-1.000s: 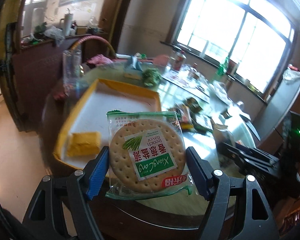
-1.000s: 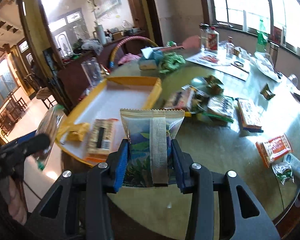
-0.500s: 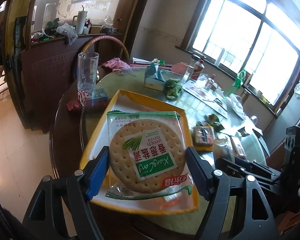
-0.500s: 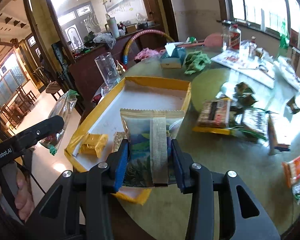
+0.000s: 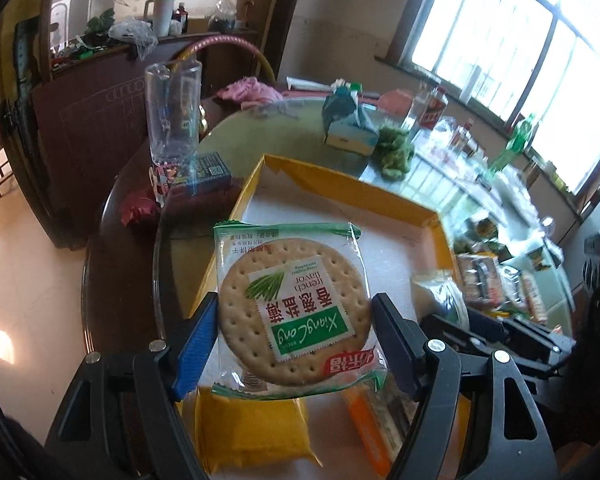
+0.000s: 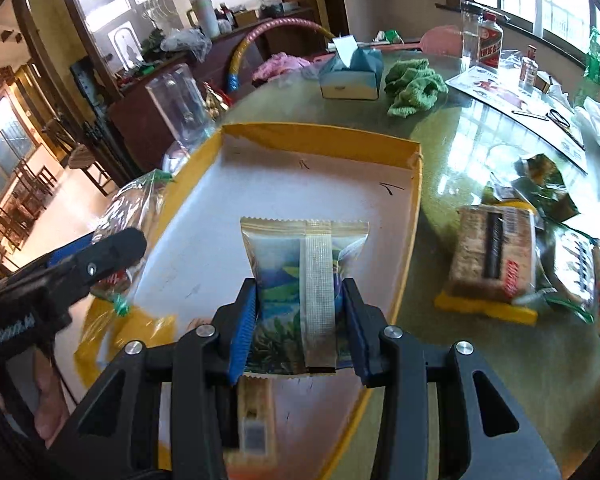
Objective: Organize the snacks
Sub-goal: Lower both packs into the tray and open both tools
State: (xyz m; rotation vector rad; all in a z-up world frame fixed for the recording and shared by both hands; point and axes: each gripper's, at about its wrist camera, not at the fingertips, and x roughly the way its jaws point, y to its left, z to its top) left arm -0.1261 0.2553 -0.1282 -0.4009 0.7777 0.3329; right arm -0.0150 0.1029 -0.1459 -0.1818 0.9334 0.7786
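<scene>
Left wrist view: the left gripper (image 5: 294,330) stands with its jaws spread wide, clamped on either edge of a round cracker packet (image 5: 292,314) printed green and white. The packet hangs over the near half of the yellow-walled tray (image 5: 440,216), whose floor is white. Beneath the packet, on the tray's near end, lies a yellow wrapped snack (image 5: 252,428), with an orange-edged packet (image 5: 374,424) just beside it. Off the tray's far left corner stand a clear glass mug (image 5: 172,112) and a small dark box (image 5: 210,170); beyond its far wall sit a tissue box (image 5: 350,124) and a green cloth (image 5: 396,152). More snacks (image 5: 496,280) lie past the tray's right wall.

Right wrist view: the right gripper (image 6: 300,324) has its jaws about half closed, pressing both sides of a sealed pouch (image 6: 300,284) with a landscape print, seam facing the camera. The pouch is above the tray's (image 6: 416,184) middle. The left gripper (image 6: 96,264) enters over the tray's left wall with its cracker packet (image 6: 128,216). Right of the tray, on the glass-topped table (image 6: 460,360), rests a brown biscuit pack (image 6: 494,256) among other snacks.
</scene>
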